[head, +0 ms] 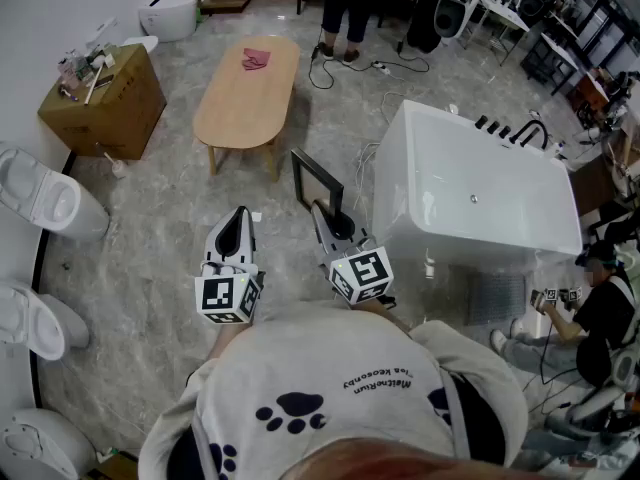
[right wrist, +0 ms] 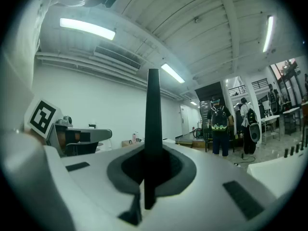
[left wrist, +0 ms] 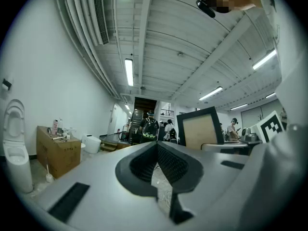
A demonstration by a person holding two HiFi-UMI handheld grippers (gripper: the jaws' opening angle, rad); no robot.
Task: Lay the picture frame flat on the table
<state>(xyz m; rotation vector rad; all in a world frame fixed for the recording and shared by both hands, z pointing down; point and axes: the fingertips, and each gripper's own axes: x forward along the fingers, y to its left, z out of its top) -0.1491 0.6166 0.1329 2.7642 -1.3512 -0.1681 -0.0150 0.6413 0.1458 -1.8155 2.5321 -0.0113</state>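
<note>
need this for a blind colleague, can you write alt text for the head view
Seen from above, the right tool is shut on a black frame, held upright over a marble floor; the left tool beside it is shut and empty. Ahead stands an oval wooden table with a pink cloth, and a white bathtub is to the right.

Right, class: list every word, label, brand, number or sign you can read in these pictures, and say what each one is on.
Shirt: two lines of print, upside down in the head view, too small to read reliably.
Cardboard box: faint print on its side, too small to read.
Marker cubes: black-and-white square patterns only, no letters or digits.
Nothing else is legible.
</note>
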